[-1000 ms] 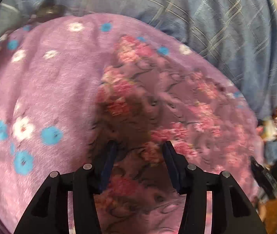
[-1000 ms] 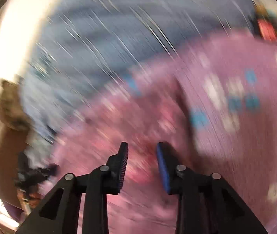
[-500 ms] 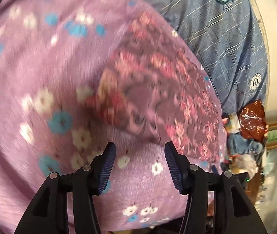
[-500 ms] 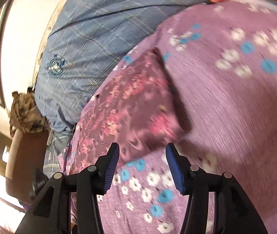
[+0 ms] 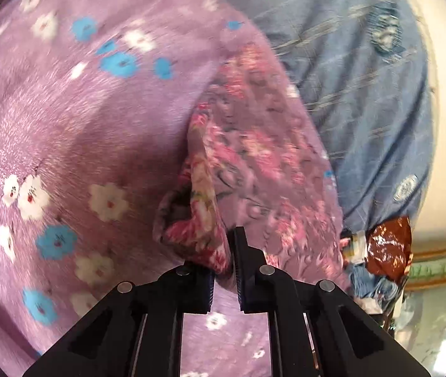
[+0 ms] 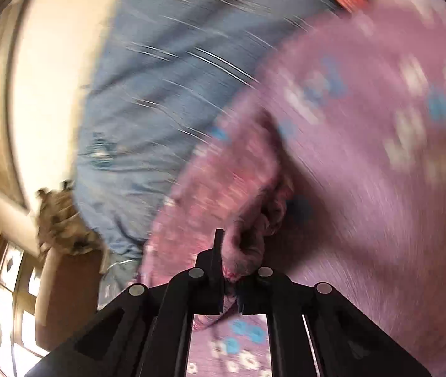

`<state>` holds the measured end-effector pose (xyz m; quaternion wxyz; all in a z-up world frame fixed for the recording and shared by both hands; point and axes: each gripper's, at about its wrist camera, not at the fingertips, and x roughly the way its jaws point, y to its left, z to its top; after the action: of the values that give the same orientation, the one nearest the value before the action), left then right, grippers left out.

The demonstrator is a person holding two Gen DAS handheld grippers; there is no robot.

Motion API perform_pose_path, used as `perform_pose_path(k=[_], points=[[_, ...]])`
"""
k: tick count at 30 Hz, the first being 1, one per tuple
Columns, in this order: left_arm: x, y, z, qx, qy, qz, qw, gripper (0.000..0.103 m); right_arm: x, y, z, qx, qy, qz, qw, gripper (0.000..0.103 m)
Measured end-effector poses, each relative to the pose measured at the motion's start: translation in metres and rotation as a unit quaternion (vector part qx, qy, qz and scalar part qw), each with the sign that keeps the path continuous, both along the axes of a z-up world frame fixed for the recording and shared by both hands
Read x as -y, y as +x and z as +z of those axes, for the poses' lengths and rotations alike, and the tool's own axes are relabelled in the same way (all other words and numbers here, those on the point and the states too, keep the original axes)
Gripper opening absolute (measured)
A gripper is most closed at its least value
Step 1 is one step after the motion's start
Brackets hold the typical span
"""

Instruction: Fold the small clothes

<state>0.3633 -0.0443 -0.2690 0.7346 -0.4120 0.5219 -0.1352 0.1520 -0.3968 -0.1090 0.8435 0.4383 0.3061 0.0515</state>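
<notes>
A small mauve garment with a pink floral print [image 5: 254, 163] lies on a purple blanket with blue and white flowers [image 5: 66, 125]. My left gripper [image 5: 227, 251] is shut on the garment's near corner, which bunches up between the fingers and lifts off the blanket. In the blurred right wrist view the same garment [image 6: 223, 188] stretches away, and my right gripper [image 6: 232, 251] is shut on its other near corner, the cloth wadded between the fingers. The blanket shows there too [image 6: 379, 157].
A blue plaid bedsheet [image 5: 364, 78] lies beyond the blanket, also in the right wrist view [image 6: 160, 78]. A shiny brown packet [image 5: 389, 248] and clutter sit at the bed's right edge. A cream wall [image 6: 50, 62] and a window [image 6: 12, 298] are at the left.
Both grippers were open above the flat garment half a second ago. Now each has closed on a near corner of it, and the corners are bunched and raised.
</notes>
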Motion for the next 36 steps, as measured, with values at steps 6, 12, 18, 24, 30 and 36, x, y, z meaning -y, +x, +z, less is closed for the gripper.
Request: perform_pose_path(k=[6, 12, 18, 24, 30, 36], points=[[-0.002, -0.015, -0.028, -0.041, 0.037, -0.019, 0.9983, 0.009, 0.013, -0.001, -0.008, -0.038, -0.086, -0.006, 0.996, 0.005], [-0.029, -0.017, -0.024, -0.032, 0.01, -0.038, 0.9987, 0.012, 0.014, -0.017, -0.036, -0.083, -0.064, -0.043, 0.994, 0.02], [-0.047, -0.033, 0.019, 0.028, 0.021, -0.053, 0.998, 0.041, 0.004, -0.045, 0.017, -0.025, -0.105, -0.105, 0.989, 0.046], [-0.083, -0.048, 0.027, 0.026, -0.015, -0.037, 0.9989, 0.043, -0.121, -0.013, 0.028, -0.035, -0.22, 0.077, 0.972, 0.053], [-0.108, -0.022, 0.015, -0.017, -0.019, -0.033, 0.9991, 0.043, -0.277, 0.006, -0.001, -0.028, -0.321, 0.252, 0.912, 0.055], [-0.107, 0.029, 0.017, -0.036, -0.001, -0.061, 0.9975, 0.044, -0.374, 0.005, -0.018, 0.001, -0.413, 0.328, 0.849, 0.065]])
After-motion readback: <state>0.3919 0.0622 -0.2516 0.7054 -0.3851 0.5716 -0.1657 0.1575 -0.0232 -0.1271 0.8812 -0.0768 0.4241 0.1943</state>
